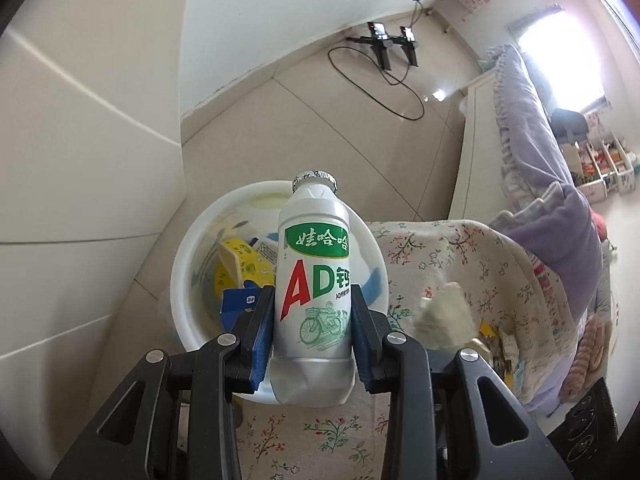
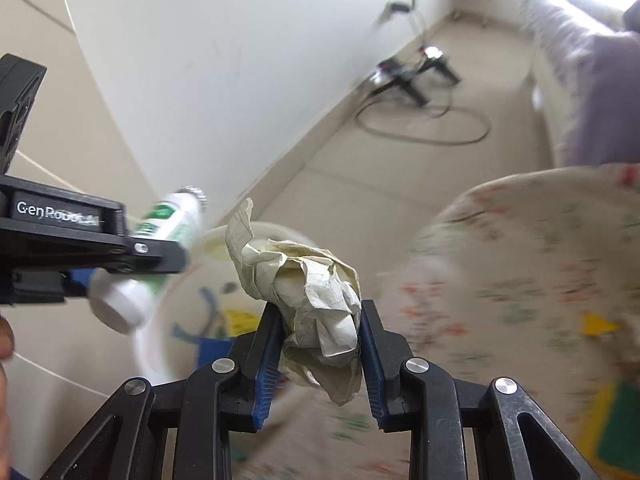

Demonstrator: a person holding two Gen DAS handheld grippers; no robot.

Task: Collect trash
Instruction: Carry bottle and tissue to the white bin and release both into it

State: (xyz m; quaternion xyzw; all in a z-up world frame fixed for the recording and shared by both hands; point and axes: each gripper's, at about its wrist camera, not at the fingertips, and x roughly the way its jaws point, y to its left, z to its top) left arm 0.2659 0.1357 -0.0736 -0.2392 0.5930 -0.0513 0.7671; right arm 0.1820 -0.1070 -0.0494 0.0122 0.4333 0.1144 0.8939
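Left gripper (image 1: 313, 336) pinching one bottle (image 1: 312, 280) by its sides, low centre of the left view, cap up. Right gripper (image 2: 320, 344) clamped on one paper wad (image 2: 310, 300), centre of the right view. Behind both — one white bin (image 1: 182, 248), lower centre-left, already holding a yellow carton and blue scraps. Carrying step, by the look of it: both loads close to the rim, not yet over the mouth. Next — over the opening, then jaws spread to drop. More litter on the floral cloth (image 1: 460, 256), right; count unclear.
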